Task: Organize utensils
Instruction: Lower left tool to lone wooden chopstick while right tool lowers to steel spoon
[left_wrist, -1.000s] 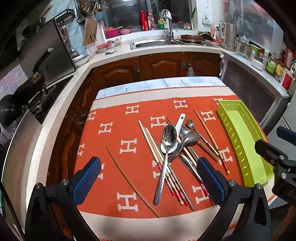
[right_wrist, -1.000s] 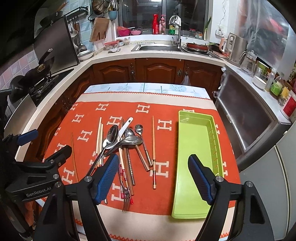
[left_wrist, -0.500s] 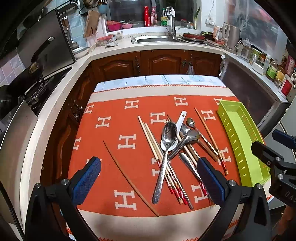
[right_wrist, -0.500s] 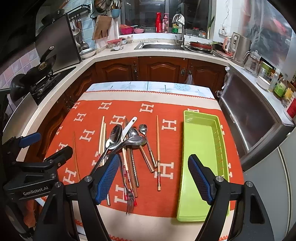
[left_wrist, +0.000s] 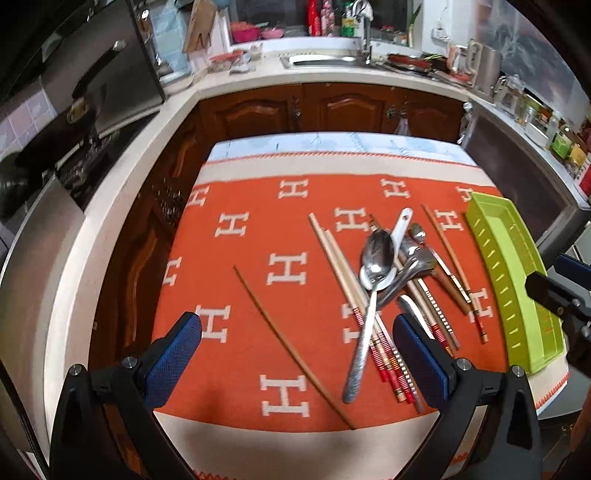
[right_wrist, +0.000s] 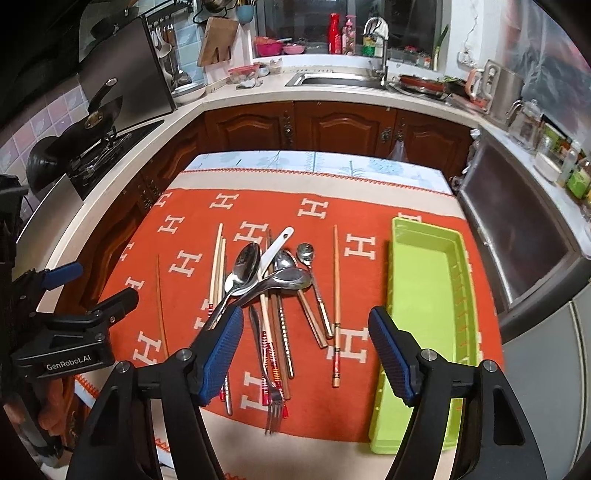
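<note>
Tablecloth (right_wrist: 369, 295): orange field with white H letters, cream border, zigzag orange edging; pale blue floral strip at the far end. Tray (right_wrist: 424, 295): lime green. Spoons (right_wrist: 245, 267) and fork (right_wrist: 271, 398): silver metal; one ladle-shaped spoon (right_wrist: 277, 245) white. Chopsticks (right_wrist: 335, 295): pale and brown wood, several with red-striped ends. Gripper pads (right_wrist: 221, 350): blue on black arms. Cabinets (right_wrist: 332, 125): dark brown wood

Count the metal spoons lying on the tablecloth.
4, heaped together: large spoon at left, middle spoon, crossing spoon just below it, small spoon at right. Others may lie hidden beneath.
</note>
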